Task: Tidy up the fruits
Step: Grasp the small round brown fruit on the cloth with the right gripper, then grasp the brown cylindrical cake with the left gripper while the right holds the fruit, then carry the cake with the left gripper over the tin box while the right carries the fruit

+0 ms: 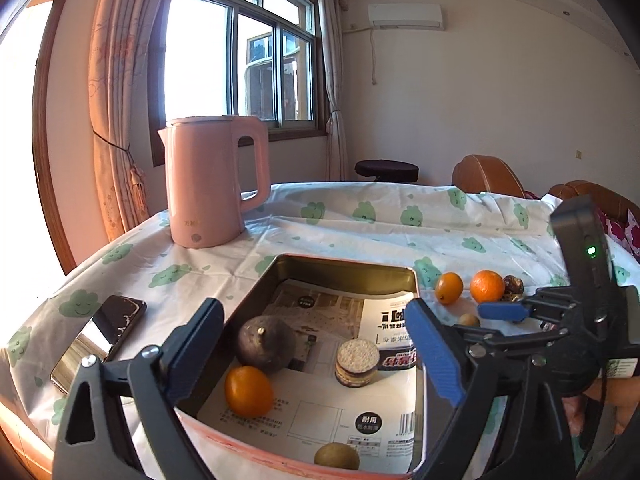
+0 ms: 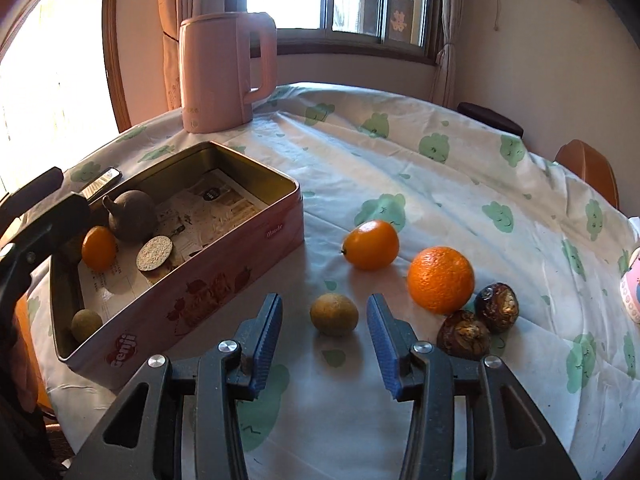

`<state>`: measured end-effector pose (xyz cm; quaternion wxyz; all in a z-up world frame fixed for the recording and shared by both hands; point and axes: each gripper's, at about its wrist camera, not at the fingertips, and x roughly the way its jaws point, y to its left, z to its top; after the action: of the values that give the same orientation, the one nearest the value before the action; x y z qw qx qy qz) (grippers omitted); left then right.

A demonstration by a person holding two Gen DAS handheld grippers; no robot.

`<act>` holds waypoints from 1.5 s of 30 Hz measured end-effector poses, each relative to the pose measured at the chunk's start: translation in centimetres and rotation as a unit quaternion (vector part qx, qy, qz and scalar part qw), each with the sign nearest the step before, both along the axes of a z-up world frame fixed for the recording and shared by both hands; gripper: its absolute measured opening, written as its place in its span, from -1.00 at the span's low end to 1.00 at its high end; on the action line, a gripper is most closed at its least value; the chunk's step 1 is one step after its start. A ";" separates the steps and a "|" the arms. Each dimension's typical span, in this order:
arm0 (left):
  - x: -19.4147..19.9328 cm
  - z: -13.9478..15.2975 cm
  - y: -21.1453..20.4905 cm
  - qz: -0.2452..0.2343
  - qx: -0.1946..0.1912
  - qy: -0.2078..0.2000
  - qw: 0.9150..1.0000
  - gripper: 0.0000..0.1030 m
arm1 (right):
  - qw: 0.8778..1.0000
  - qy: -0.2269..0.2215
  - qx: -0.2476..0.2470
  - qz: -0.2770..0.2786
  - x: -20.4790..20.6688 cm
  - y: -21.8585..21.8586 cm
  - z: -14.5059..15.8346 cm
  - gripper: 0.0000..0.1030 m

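Note:
A pink tin box [image 2: 224, 288] [image 1: 352, 270] lined with paper holds a dark round fruit [image 1: 266, 344] [image 2: 130, 216], a small orange fruit [image 1: 248, 391] [image 2: 99, 249], a small brown-green fruit [image 1: 337, 456] [image 2: 86, 323] and a small jar [image 1: 357, 363] [image 2: 155, 258]. My left gripper [image 1: 316, 344] is open and empty above the box. My right gripper [image 2: 323, 330] [image 1: 502, 311] is open, with a brown-green fruit [image 2: 334, 314] [image 1: 469, 320] on the cloth between its fingertips, untouched. On the cloth lie a small orange fruit [image 2: 371, 245] [image 1: 449, 288], a large orange [image 2: 441, 280] [image 1: 487, 286] and two dark brown fruits [image 2: 463, 334] [image 2: 497, 307].
A pink kettle [image 1: 212, 180] [image 2: 222, 72] stands behind the box. A phone [image 1: 120, 318] and a shiny flat object [image 1: 74, 362] lie left of the box. The round table wears a white cloth with green prints [image 2: 460, 184]. A pink object [image 2: 631, 292] sits at the right edge.

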<state>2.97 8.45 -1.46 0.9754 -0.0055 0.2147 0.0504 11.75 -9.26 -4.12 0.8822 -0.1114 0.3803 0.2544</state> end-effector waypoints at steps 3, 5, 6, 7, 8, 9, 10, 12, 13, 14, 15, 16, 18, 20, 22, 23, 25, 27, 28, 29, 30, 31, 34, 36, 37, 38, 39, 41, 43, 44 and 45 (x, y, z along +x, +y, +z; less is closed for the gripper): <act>0.2 0.2 -0.7 -0.008 0.002 0.000 1.000 0.83 | 0.999 0.035 -0.007 -0.005 1.4 0.5 -1.1 -0.43; 0.4 0.2 -1.2 -0.014 0.002 0.002 1.000 0.83 | 1.000 0.028 0.005 -0.001 1.2 0.2 -0.7 -0.43; 0.5 0.2 -1.5 -0.018 0.001 0.003 1.000 0.83 | 1.000 0.021 0.007 -0.003 0.8 -0.1 -0.5 -0.43; 0.7 0.2 -1.9 -0.022 -0.001 0.005 1.000 0.83 | 1.000 0.013 0.013 -0.005 0.4 -0.6 -0.2 -0.43; 0.8 0.3 -2.4 -0.028 -0.002 0.007 1.000 0.83 | 1.000 0.004 0.020 -0.009 0.0 -1.3 0.2 -0.43; 1.0 0.3 -3.1 -0.036 -0.003 0.007 0.999 0.83 | 1.000 -0.005 0.025 -0.016 -0.5 -2.1 0.6 -0.43; 1.2 0.4 -3.9 -0.045 -0.005 0.009 0.999 0.83 | 0.999 -0.015 0.030 -0.025 -0.9 -3.1 1.0 -0.43; 1.7 0.4 -5.6 -0.069 -0.015 0.015 0.997 0.83 | 0.997 -0.035 0.044 -0.051 -1.8 -5.8 2.1 -0.43; 2.0 0.3 -6.6 -0.081 -0.019 0.019 0.996 0.83 | 0.996 -0.044 0.050 -0.063 -2.3 -7.2 2.6 -0.43; 2.3 0.3 -7.7 -0.093 -0.021 0.023 0.995 0.83 | 0.994 -0.054 0.052 -0.079 -2.6 -8.6 3.0 -0.43; 2.6 0.2 -8.7 -0.106 -0.024 0.028 0.994 0.83 | 0.992 -0.066 0.050 -0.097 -3.0 -10.0 3.4 -0.43; 2.9 0.0 -9.8 -0.117 -0.026 0.035 0.992 0.83 | 0.990 -0.075 0.046 -0.114 -3.3 -11.3 3.6 -0.43; 3.3 -0.3 -12.0 -0.138 -0.023 0.044 0.989 0.83 | 0.986 -0.080 0.042 -0.143 -3.2 -13.9 3.7 -0.43; 3.7 -0.6 -14.1 -0.157 -0.018 0.052 0.986 0.83 | 0.981 -0.083 0.035 -0.172 -2.9 -15.9 3.5 -0.43; 4.1 -0.9 -16.0 -0.173 -0.011 0.063 0.983 0.82 | 0.978 -0.079 0.037 -0.188 -2.6 -17.4 3.2 -0.43; 4.3 -1.1 -16.9 -0.180 -0.009 0.068 0.981 0.82 | 0.977 -0.079 0.037 -0.194 -2.5 -17.9 3.1 -0.43; 4.7 -1.3 -18.2 -0.192 -0.007 0.077 0.978 0.82 | 0.975 -0.082 0.032 -0.202 -2.3 -18.5 3.0 -0.43; 5.3 -1.7 -19.2 -0.203 -0.008 0.089 0.975 0.77 | 0.974 -0.082 0.030 -0.207 -2.2 -18.8 2.8 -0.43; 5.6 -1.9 -19.6 -0.207 -0.010 0.098 0.973 0.75 | 0.974 -0.081 0.030 -0.209 -2.1 -19.0 2.7 -0.43; 6.0 -2.2 -19.9 -0.212 -0.014 0.107 0.971 0.70 | 0.974 -0.081 0.029 -0.211 -1.9 -19.2 2.5 -0.43; 6.3 -2.4 -20.2 -0.217 -0.020 0.117 0.969 0.63 | 0.974 -0.081 0.028 -0.212 -1.8 -19.3 2.4 -0.43; 6.6 -2.5 -20.4 -0.219 -0.023 0.125 0.967 0.60 | 0.974 -0.079 0.030 -0.212 -1.8 -19.4 2.3 -0.43; 7.1 -2.9 -21.0 -0.228 -0.027 0.138 0.963 0.50 | 0.973 -0.076 0.039 -0.212 -1.8 -19.6 2.3 -0.43; 7.3 -3.2 -21.7 -0.235 -0.021 0.150 0.960 0.39 | 0.974 -0.073 0.042 -0.211 -1.7 -19.7 2.2 -0.43; 7.5 -3.5 -22.0 -0.240 -0.018 0.157 0.958 0.37 | 0.974 -0.071 0.043 -0.212 -1.7 -19.8 2.1 -0.43; 7.7 -3.7 -22.3 -0.244 -0.015 0.166 0.955 0.30 | 0.974 -0.069 0.045 -0.212 -1.6 -19.8 2.1 -0.43; 7.9 -3.9 -22.5 -0.246 -0.014 0.173 0.954 0.16 | 0.974 -0.067 0.048 -0.213 -1.6 -19.9 2.1 -0.43; 8.3 -4.3 -22.9 -0.252 -0.013 0.188 0.949 0.08 | 0.973 -0.064 0.052 -0.214 -1.5 -20.1 2.0 -0.43; 8.7 -4.7 -23.2 -0.257 -0.014 0.203 0.945 -0.14 | 0.974 -0.061 0.051 -0.214 -1.5 -20.0 2.0 -0.43; 8.7 -4.7 -23.1 -0.258 -0.015 0.202 0.945 -0.14 | 0.974 -0.060 0.050 -0.213 -1.4 -20.0 1.9 -0.43; 8.6 -4.6 -23.1 -0.259 -0.015 0.202 0.944 -0.14 | 0.974 -0.059 0.050 -0.212 -1.3 -20.0 1.9 -0.43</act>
<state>11.53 -14.69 -6.11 0.8909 0.0460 0.4015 -0.2072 10.42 -29.25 -2.23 0.9413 0.0009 0.3296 0.0735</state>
